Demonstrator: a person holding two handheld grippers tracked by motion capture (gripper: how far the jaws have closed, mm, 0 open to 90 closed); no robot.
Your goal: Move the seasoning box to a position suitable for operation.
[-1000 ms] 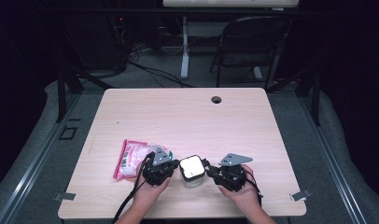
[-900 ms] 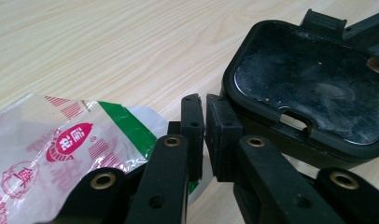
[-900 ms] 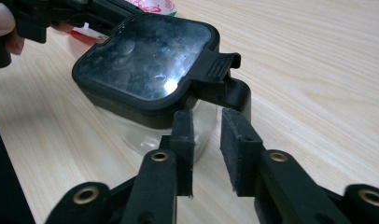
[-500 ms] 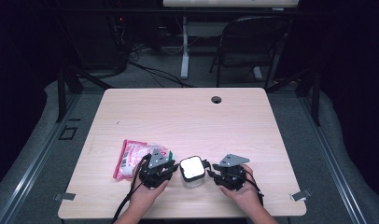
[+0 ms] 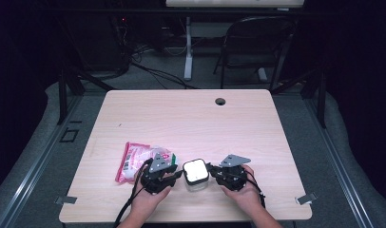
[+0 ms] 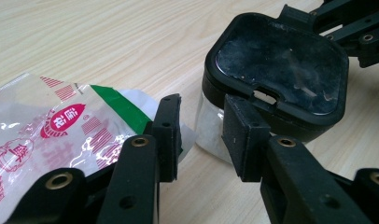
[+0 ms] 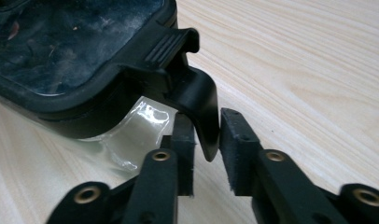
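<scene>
Both grippers are meeting at the near edge of the table (image 5: 191, 114), and the clear container (image 5: 196, 175) with its dark lid (image 6: 281, 65) is sitting right between them. The left gripper (image 6: 201, 123) is coming at the container from its own side, and its jaws have just been opening: they are standing apart now with bare tabletop in the gap, the one jaw resting against the container's wall just under the lid's rim, the other lying over the corner of the plastic packet (image 5: 139, 159). That red, white and green packet is lying flat, just beside the container on the left gripper's side. Over on the other side, the right gripper (image 7: 207, 133) is working the lid's latch (image 7: 197, 98): the black tab is hanging down between its two pads, and those jaws have just been closing around it, one pad sitting close against the tab, though a true pinch is hard to call. The container is standing upright, lid on top, both hands (image 5: 150, 202) low behind their tools
</scene>
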